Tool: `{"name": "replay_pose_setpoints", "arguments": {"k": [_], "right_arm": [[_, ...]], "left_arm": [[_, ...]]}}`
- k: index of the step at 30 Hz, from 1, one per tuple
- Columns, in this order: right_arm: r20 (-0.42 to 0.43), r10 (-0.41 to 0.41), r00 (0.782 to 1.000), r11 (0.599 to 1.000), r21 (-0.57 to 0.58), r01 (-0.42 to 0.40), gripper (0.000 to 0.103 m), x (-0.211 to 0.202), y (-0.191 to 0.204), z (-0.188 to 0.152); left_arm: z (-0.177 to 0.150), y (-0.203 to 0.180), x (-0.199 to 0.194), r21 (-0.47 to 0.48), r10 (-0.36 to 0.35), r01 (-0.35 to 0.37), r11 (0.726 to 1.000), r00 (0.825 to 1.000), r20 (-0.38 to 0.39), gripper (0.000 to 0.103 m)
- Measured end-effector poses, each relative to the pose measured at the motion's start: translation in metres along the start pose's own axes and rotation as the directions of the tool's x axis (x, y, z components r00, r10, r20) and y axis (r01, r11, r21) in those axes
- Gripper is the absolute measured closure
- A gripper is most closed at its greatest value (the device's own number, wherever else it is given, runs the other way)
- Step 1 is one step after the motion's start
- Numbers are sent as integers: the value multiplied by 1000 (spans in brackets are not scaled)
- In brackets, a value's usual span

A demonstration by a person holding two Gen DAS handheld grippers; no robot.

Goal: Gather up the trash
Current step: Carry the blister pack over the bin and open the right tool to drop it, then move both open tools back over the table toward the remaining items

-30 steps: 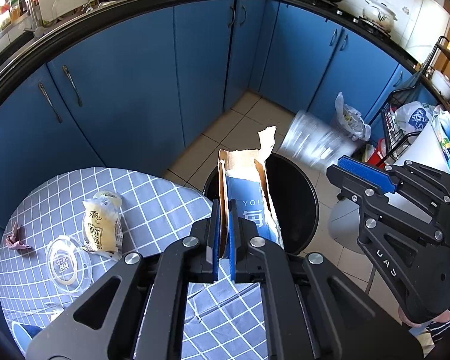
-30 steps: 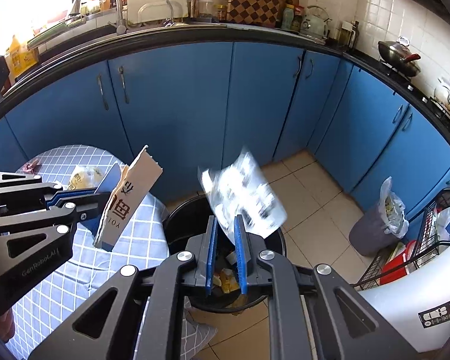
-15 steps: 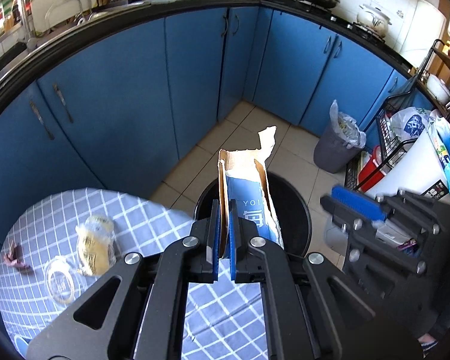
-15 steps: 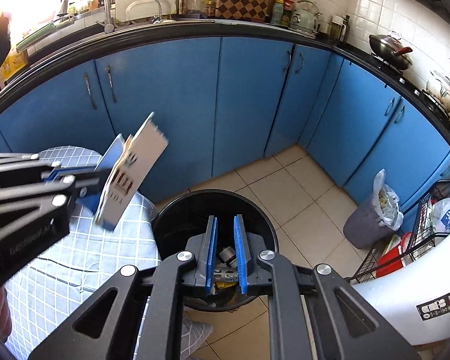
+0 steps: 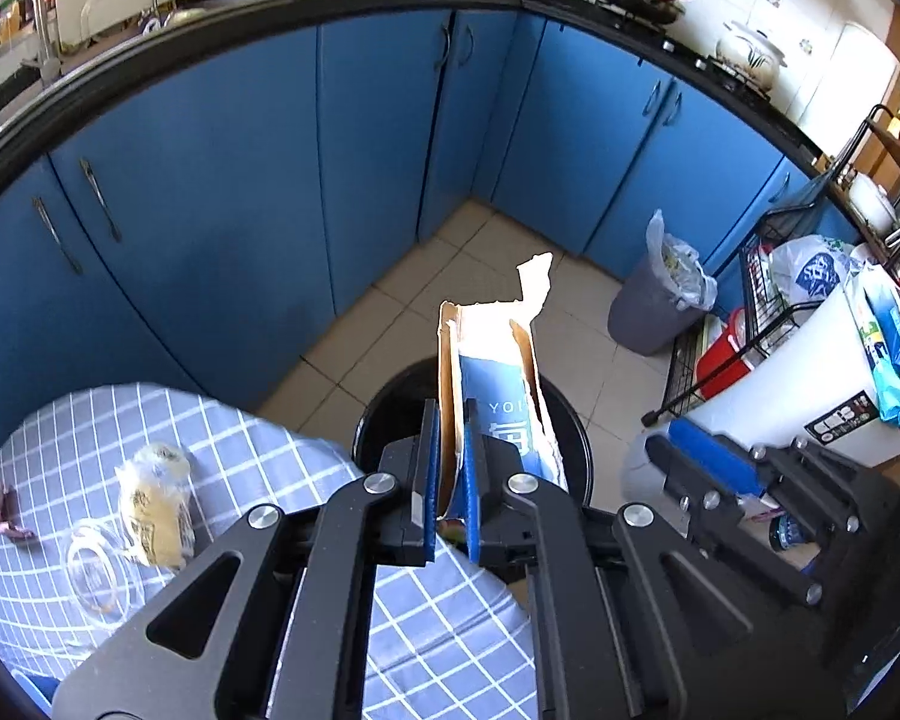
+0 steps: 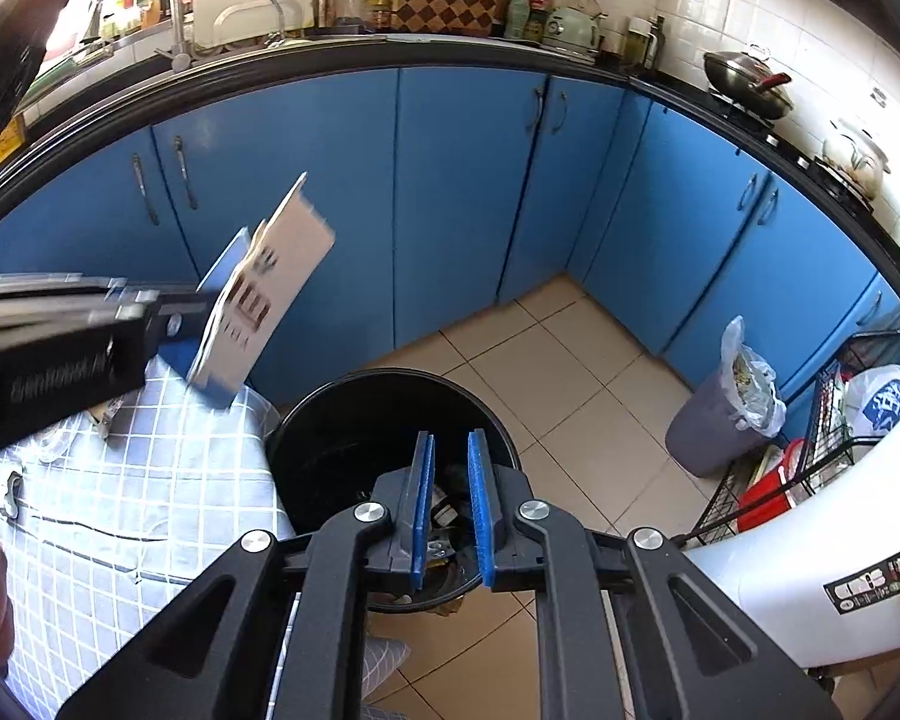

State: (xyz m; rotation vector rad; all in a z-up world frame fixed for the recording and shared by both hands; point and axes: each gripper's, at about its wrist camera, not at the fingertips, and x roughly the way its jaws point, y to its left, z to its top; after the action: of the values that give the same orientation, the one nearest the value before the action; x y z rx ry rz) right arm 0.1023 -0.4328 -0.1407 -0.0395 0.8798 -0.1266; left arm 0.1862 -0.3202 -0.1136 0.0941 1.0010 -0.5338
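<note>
Left gripper [image 5: 450, 468] clamped on torn cardboard carton [image 5: 491, 384], flat and ragged-edged, held above round black bin [image 6: 354, 420], right gripper [image 6: 450, 504] narrowly parted, holding nothing, over the bin

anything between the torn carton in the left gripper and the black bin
Nothing visible. The left gripper holds the torn carton in open air by the black bin, whose mouth is uncovered. The right gripper hangs empty over the bin, off the carton's line.

Both wrist views high, facing down; share black bin [image 5: 570, 420] [image 6: 330, 420].
</note>
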Motion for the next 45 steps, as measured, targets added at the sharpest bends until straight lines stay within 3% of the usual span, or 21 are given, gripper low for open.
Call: {"name": "replay_pose_setpoints", "arguments": {"k": [2,5,6,7,10,21,24,29,31,32,33,35,39,45], "right_arm": [[-4,-5,1000,1000,3,5,91,0,0,-1],[-2,-12,1000,1000,-2,12,91,-1,2,-2],[-2,-12,1000,1000,-3,12,91,-1,3,-2],[-1,-12,1000,1000,-5,12,91,-1,4,-2],[1,-8,1000,1000,-6,8,91,-2,4,-2],[3,-1,1000,1000,-24,1,90,-7,12,0],[-17,59,998,998,-23,-59,90,-6,17,2],[-40,60,997,997,-46,-62,90,-4,38,4],[-36,47,998,996,-73,-50,81,-6,51,4],[-30,46,998,995,-82,-48,67,-7,56,4],[1,34,999,995,-94,-34,43,-13,64,4],[60,23,998,993,-116,-16,30,-22,75,4],[67,53,996,986,-161,-42,19,-30,102,8],[44,122,992,974,-199,-111,15,-41,146,10]], "left_arm": [[-4,2,1,-11,1,-1,1000,1000,-13,92],[-5,5,1,-26,1,-2,1000,1000,-13,78],[-5,5,0,-26,5,-5,1000,1000,-8,49],[-4,5,-2,-26,13,-13,1000,1000,4,6],[-3,3,-22,-18,30,-28,999,992,127,4],[-14,19,-26,-48,81,-77,996,993,84,4],[-20,28,-31,-64,97,-92,994,992,79,4],[-32,43,-44,-88,117,-111,990,990,72,4],[-37,49,-50,-97,125,-118,988,990,72,4],[-41,53,-54,-102,129,-122,987,989,71,4],[-44,57,-57,-106,135,-127,986,988,71,4],[-50,65,-65,-119,145,-136,983,987,71,4],[-66,84,-81,-152,169,-158,976,983,65,4],[-91,114,-106,-197,212,-197,960,976,54,4]]}}
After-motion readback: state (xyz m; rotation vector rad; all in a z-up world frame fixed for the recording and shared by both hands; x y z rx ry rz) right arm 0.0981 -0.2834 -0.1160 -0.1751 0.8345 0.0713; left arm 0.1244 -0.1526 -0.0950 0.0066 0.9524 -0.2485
